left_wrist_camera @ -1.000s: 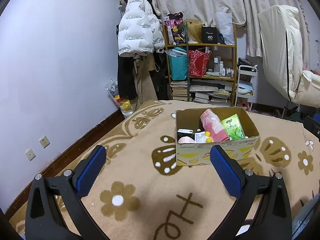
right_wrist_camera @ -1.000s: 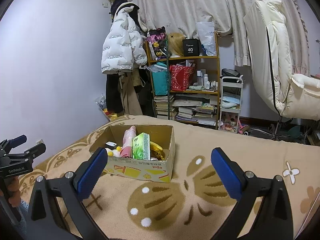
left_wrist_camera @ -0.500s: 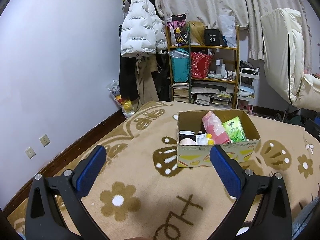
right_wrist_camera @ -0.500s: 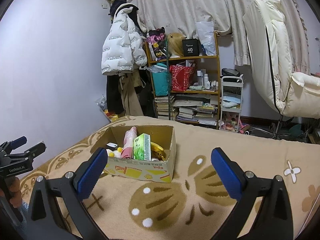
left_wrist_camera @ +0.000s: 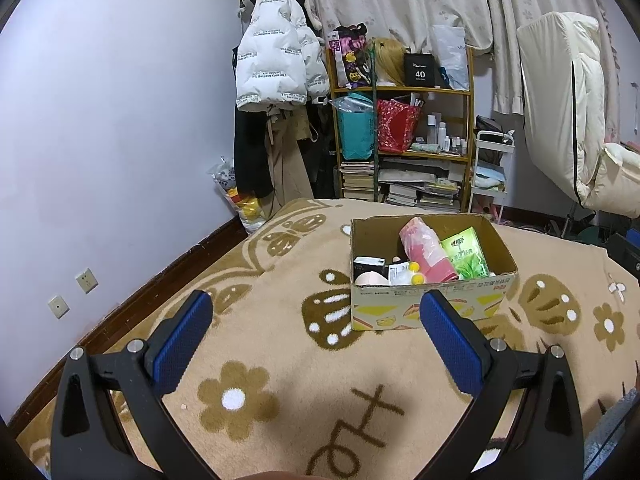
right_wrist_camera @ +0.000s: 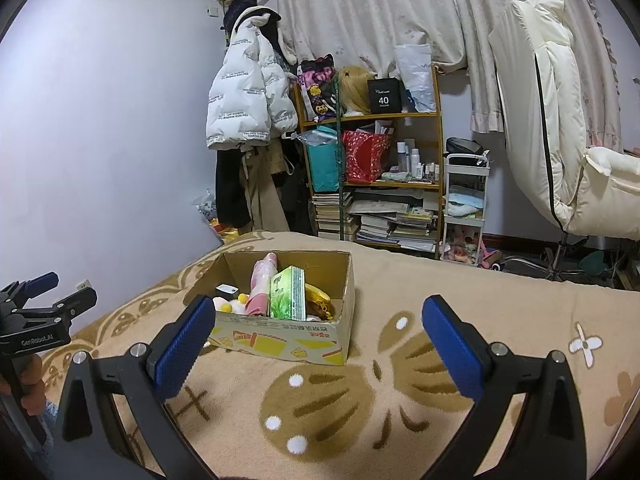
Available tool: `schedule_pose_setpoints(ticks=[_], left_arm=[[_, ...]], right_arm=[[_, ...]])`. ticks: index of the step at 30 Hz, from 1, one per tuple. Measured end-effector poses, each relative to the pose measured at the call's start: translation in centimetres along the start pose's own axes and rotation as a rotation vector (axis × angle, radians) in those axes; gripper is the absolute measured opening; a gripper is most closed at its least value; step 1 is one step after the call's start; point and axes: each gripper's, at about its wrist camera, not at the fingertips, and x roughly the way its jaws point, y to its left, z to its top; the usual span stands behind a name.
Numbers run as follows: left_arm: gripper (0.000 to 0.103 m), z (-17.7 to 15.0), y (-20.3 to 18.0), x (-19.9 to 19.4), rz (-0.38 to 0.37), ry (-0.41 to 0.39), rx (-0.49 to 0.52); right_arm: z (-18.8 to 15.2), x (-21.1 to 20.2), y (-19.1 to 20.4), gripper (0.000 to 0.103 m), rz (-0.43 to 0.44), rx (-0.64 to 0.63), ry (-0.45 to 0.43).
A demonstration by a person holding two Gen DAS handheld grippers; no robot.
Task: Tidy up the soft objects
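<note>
An open cardboard box (left_wrist_camera: 432,304) stands on a beige patterned blanket (left_wrist_camera: 260,344). It holds a pink wrapped roll (left_wrist_camera: 424,250), a green tissue pack (left_wrist_camera: 466,252), small yellow balls (left_wrist_camera: 416,274) and other small items. My left gripper (left_wrist_camera: 316,332) is open and empty, a little short of the box. My right gripper (right_wrist_camera: 316,340) is open and empty, with the box (right_wrist_camera: 280,340) just ahead to the left; the green pack (right_wrist_camera: 288,294) and pink roll (right_wrist_camera: 262,284) show inside. The left gripper (right_wrist_camera: 44,300) also shows at the far left of the right wrist view.
A wooden shelf (left_wrist_camera: 404,140) full of books, bags and bottles stands against the back wall. A white puffer jacket (left_wrist_camera: 276,68) hangs beside it. A cream chair (right_wrist_camera: 560,140) and a small white trolley (right_wrist_camera: 466,208) stand at the right.
Both views have risen and shifted slightly; the box sits a little lower in the frames. Both grippers stay open and empty.
</note>
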Motion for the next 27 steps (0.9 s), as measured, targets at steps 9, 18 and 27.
schedule_pose_setpoints(ticks=[9,18,27], left_arm=[[0.102,-0.27,-0.09,0.14,-0.007,0.005,0.003],[0.102,-0.40,-0.10,0.26,-0.009,0.009,0.011],[0.102,-0.44,-0.06,0.38,-0.007,0.012,0.014]], right_arm=[[-0.01,0.01,0.15,0.103,0.001,0.004,-0.001],[-0.06,0.03,0.14,0.103,0.000,0.004,-0.002],[-0.05,0.04,0.15,0.103,-0.002,0.002,-0.002]])
